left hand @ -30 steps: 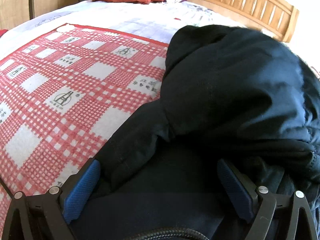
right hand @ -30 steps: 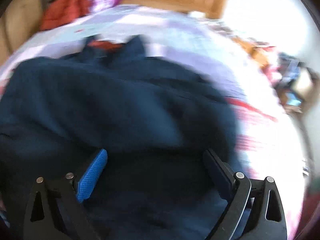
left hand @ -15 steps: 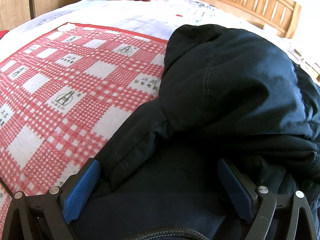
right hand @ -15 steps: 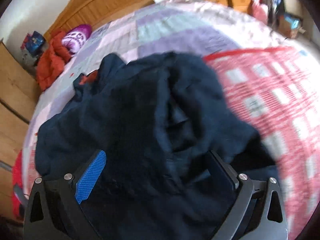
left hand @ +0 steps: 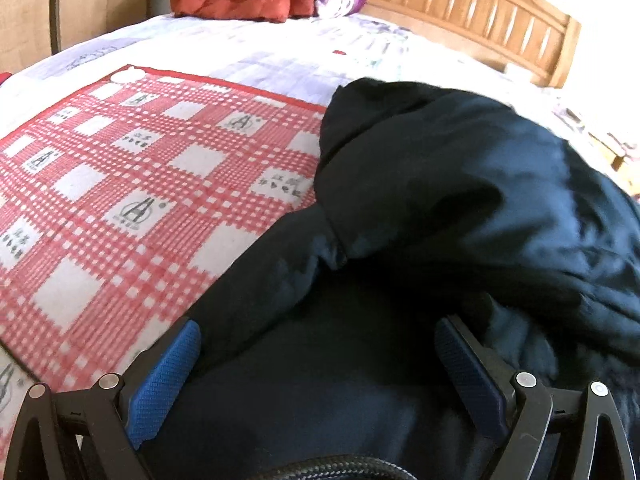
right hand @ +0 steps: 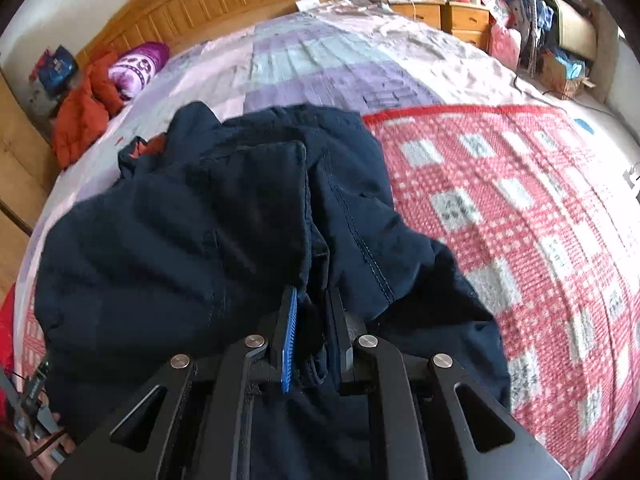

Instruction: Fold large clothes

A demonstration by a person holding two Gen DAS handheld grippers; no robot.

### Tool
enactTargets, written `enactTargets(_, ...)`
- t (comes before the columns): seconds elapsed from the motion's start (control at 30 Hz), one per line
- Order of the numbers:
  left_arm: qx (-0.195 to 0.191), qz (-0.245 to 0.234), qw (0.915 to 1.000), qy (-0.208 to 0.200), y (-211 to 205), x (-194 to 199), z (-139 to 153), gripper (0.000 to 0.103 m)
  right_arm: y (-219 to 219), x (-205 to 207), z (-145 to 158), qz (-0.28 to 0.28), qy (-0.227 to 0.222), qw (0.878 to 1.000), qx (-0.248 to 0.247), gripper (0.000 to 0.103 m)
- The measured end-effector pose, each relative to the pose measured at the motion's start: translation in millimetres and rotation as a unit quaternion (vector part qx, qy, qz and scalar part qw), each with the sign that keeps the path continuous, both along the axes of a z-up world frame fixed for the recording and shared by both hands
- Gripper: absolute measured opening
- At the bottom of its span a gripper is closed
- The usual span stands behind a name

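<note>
Checked blanket [left hand: 120,200] bare, passable; heaped dark jacket [left hand: 460,200] blocks other side.

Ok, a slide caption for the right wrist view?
Right gripper shut on a fold of the dark jacket over the red checked blanket.

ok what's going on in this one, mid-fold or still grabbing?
Still grabbing. A person is working a dark navy jacket bunched on a red checked blanket over the bed. The right gripper has just closed its jaws and is shut on a fold of the jacket near its front edge. The left gripper is open, its blue pads standing wide over another part of the jacket, gripping nothing. No neat fold has been made yet.
</note>
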State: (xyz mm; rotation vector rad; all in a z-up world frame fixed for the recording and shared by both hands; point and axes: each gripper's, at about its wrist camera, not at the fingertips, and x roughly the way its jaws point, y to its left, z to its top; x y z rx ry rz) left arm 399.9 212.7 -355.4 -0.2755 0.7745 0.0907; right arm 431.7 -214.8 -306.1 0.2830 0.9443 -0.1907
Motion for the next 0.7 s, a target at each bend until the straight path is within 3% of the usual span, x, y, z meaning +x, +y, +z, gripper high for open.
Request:
enactTargets(0.1, -0.010, -0.012, 0.9999, -0.003, 2, -14, 11, 0.097, 17, -21, 25, 0.012, -0.022, 0.996, -0.088, 0.030)
enactTargets(0.13, -0.006, -0.017, 0.9998, -0.008, 0, -15, 17, 0.097, 24, -28, 36, 0.021, -0.033, 0.992, -0.122, 0.040)
enactTargets(0.23, 0.004, -0.045, 0.9979, -0.046, -9, -8, 46, 0.097, 45, -38, 63, 0.045, -0.089, 0.979, -0.179, 0.085)
enactTargets(0.33, 0.001, -0.085, 0.9937, -0.072, -35, 28, 75, 0.099, 71, -12, 79, 0.075, -0.133, 0.972, -0.178, 0.088)
enactTargets(0.43, -0.006, -0.127, 0.9897, -0.066, -73, 73, 82, 0.099, 95, 31, 67, 0.105, -0.113, 0.977, -0.144, 0.088)
enactTargets(0.53, 0.026, -0.134, 0.9905, -0.017, -99, 106, 56, 0.099, 112, 67, 39, 0.120, -0.058, 0.979, -0.157, 0.088)
enactTargets(0.6, 0.073, -0.121, 0.9896, 0.026, -101, 119, 27, 0.102, 104, 69, 30, 0.103, -0.036, 0.978, -0.176, 0.087)
enactTargets(0.7, 0.078, -0.111, 0.9904, 0.030, -79, 119, 9, 0.103, 72, 51, 26, 0.080, -0.033, 0.980, -0.181, 0.088)
